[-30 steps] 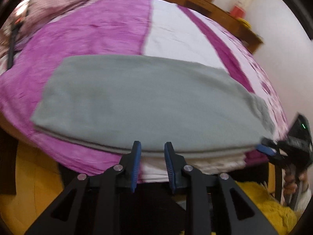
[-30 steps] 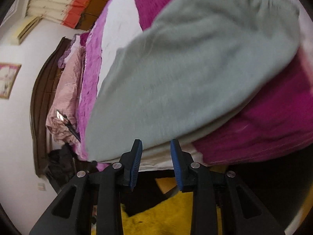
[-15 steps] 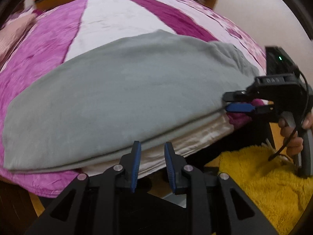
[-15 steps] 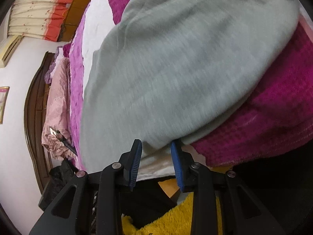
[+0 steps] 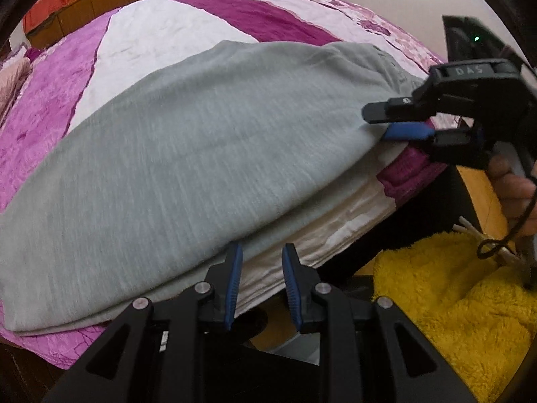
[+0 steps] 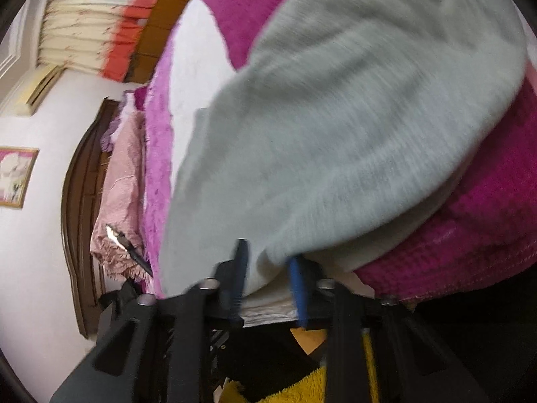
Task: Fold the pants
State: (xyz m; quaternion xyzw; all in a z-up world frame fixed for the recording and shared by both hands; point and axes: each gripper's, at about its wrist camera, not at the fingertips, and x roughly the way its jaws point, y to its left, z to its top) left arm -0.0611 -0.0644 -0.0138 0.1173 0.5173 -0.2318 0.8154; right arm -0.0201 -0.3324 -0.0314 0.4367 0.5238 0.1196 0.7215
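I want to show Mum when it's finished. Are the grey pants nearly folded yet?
Partly. The grey pants already lie in one long flat strip on the bed, so they look folded lengthwise. Right now the right gripper has its jaws open around their near edge, and the left gripper is open at that edge too. Folding the long strip shorter is probably what's left.

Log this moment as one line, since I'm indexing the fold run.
grey pants flat on bed | left gripper open at near edge | right gripper open around pants' end | fold not started

Pants [image 5: 201,154] fill bed [image 5: 174,30] edge; rug [image 5: 453,302] below.
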